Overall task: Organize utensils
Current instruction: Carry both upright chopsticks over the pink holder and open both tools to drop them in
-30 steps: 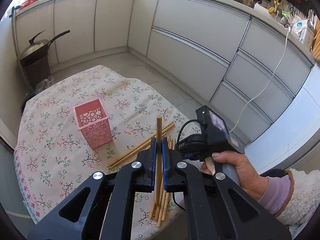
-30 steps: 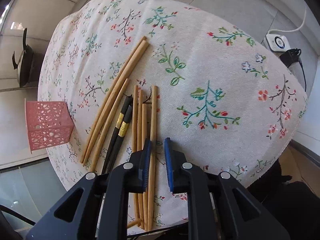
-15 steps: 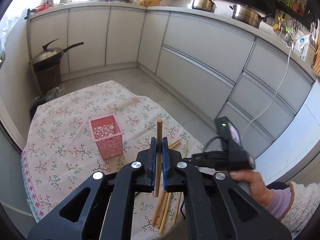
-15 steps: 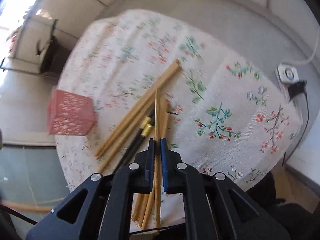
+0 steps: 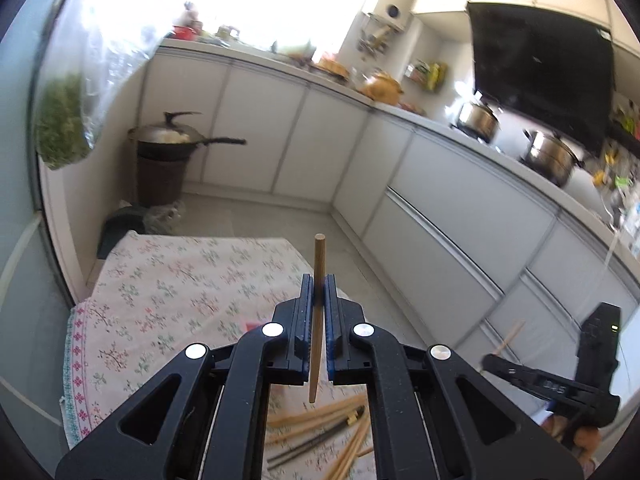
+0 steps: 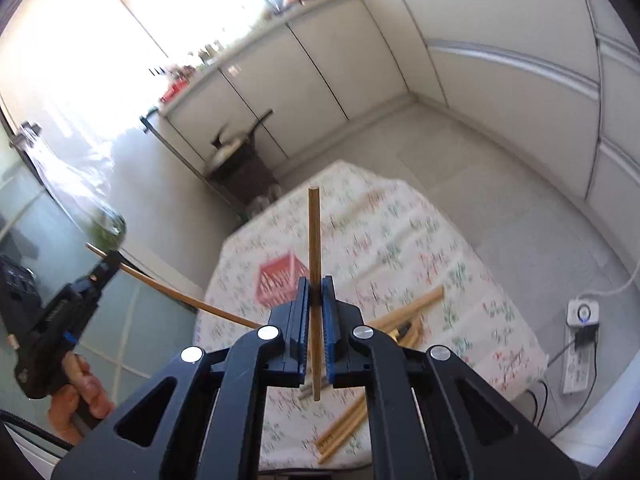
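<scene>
My left gripper (image 5: 316, 286) is shut on a wooden chopstick (image 5: 319, 256) and holds it upright, high above the table. My right gripper (image 6: 316, 286) is shut on another wooden chopstick (image 6: 314, 232), also raised. The pink perforated basket (image 6: 280, 280) stands on the floral tablecloth (image 6: 400, 232), just left of my right gripper's tips; in the left wrist view only a sliver of it (image 5: 253, 325) shows behind the fingers. Several wooden chopsticks (image 5: 320, 418) and a dark pair (image 5: 316, 440) lie on the cloth below. The left gripper shows in the right wrist view (image 6: 102, 266) at the far left.
White cabinets (image 5: 440, 184) line the room's back and right. A wok on a brown stand (image 5: 164, 160) sits past the table's far corner. A power strip with a plug (image 6: 580, 332) lies on the floor right of the table. The table's edge (image 5: 72, 360) is at the left.
Both grippers have lifted and tilted up, each carrying its chopstick away from the pile. The right gripper closed on its chopstick a second ago.
</scene>
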Available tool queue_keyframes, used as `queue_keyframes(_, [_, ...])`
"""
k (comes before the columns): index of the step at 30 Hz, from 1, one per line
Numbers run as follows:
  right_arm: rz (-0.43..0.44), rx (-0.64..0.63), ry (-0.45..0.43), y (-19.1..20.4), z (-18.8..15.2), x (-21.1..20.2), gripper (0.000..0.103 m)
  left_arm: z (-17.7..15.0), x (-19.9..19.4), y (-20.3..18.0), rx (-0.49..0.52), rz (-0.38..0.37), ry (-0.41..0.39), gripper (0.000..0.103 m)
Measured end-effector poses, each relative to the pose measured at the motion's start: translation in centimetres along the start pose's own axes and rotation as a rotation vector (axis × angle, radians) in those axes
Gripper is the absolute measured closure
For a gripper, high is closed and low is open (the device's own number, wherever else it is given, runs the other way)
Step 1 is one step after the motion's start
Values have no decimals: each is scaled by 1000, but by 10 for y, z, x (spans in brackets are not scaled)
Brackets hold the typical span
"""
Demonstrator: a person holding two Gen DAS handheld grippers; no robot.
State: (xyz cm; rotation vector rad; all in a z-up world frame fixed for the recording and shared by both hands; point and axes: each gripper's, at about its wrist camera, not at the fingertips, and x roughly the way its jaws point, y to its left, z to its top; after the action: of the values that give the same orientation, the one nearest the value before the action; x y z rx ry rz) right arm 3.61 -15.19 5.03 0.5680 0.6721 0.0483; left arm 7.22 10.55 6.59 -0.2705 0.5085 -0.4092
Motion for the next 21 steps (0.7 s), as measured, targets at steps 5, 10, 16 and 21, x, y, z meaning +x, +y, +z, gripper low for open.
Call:
queue_keyframes(5, [21,28,-50,7,38,10,97,24,17,15,-59,49,-52,98])
queue_keyframes(10, [28,48,-54,15,62,42,97,25,51,28,-80,99,-28,98])
queue_keyframes(16, [21,57,-45,26,75,82,97,-3,100,55,-149,99,115,96])
queue_keyframes(21, [12,46,-42,36,79,100,97,7,64,63,-210,92,42,95])
